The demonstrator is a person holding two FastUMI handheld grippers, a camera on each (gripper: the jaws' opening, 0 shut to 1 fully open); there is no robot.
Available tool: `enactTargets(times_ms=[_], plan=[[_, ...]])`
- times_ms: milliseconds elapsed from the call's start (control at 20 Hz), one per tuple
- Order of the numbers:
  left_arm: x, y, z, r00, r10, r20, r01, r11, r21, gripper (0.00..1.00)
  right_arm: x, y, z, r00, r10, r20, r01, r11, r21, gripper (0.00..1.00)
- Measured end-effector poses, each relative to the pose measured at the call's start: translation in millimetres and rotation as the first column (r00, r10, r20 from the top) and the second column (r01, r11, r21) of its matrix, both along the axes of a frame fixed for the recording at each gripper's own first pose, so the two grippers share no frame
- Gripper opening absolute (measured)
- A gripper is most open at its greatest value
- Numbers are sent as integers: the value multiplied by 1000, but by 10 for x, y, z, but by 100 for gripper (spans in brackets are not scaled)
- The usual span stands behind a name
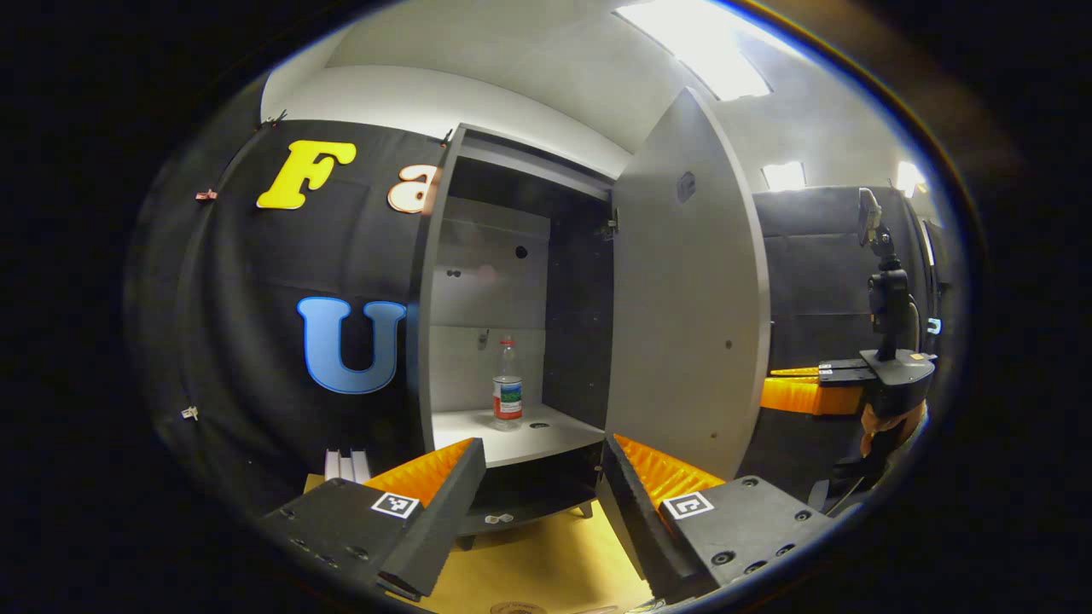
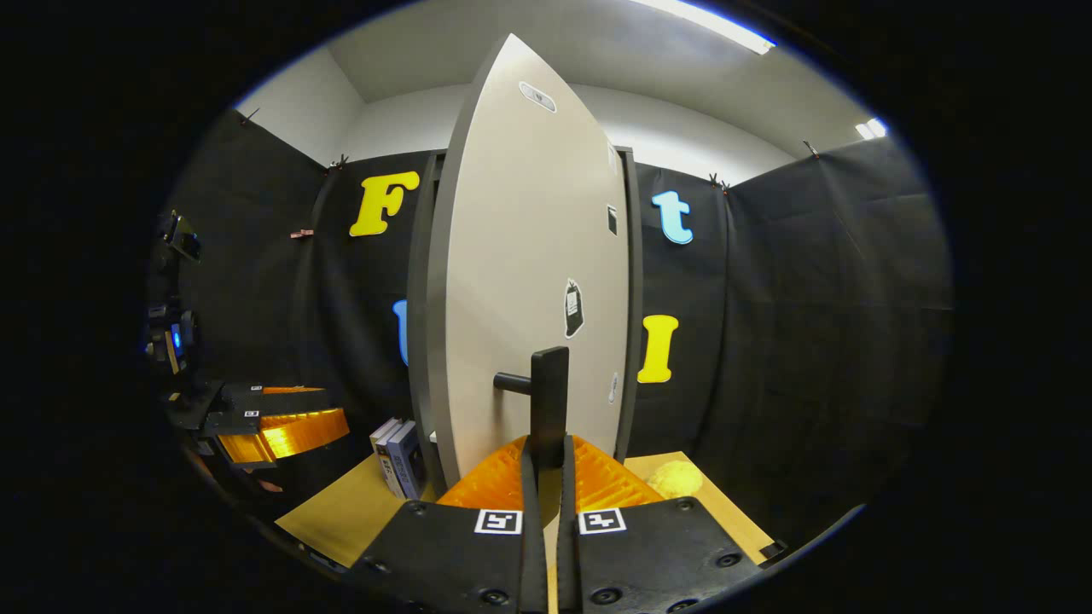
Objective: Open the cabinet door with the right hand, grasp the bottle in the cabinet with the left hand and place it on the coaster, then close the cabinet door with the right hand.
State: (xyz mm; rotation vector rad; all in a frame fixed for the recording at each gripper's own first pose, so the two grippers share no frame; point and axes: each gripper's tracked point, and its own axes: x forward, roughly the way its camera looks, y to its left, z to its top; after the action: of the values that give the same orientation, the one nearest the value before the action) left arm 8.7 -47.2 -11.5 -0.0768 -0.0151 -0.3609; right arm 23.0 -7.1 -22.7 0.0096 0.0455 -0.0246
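While its door stands swung wide to the right, the grey cabinet rests on a yellow-brown table against the black booth wall, interior exposed: a pale back panel, a dark right side wall, and one light shelf. Seen edge-on in the right gripper view, the door carries a dark bar handle low on its outer face. Right gripper: both fingers drawn narrow and pressed on the lower end of that handle. Left gripper: fingers spread wide, holding nothing, hovering in front of the open compartment and well apart from its contents. Books: a few, upright on the table just beside the cabinet's left side. Bottle: clear plastic, red cap, coloured label band, upright on the shelf toward the back. Small yellowish round item: on the table right of the cabinet; kind cannot be told.
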Motion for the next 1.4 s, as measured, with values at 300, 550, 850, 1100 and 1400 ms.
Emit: enactTargets(times_ms=[300, 550, 850, 1100, 1400], plan=[[297, -625, 107, 999, -31, 16, 31, 1000, 2, 88, -53, -508, 12, 1000, -30, -7, 29, 998, -50, 8], [508, -1059, 130, 999, -40, 12, 40, 999, 6, 84, -85, -914, 8, 999, -41, -6, 40, 999, -35, 6], [922, -1234, 71, 1000, 27, -11, -27, 1000, 3, 88, -134, -1219, -6, 1000, 4, 1, -4, 1000, 0, 5], [1507, -1075, 51, 987, 158, -4, -157, 986, 59, 88, -158, -1278, -111, 997, 77, -18, -77, 997, 30, 5], [2392, -867, 229, 955, 284, 87, -292, 950, 107, 90, -239, -1287, -188, 990, 136, -30, -136, 990, 25, 5]])
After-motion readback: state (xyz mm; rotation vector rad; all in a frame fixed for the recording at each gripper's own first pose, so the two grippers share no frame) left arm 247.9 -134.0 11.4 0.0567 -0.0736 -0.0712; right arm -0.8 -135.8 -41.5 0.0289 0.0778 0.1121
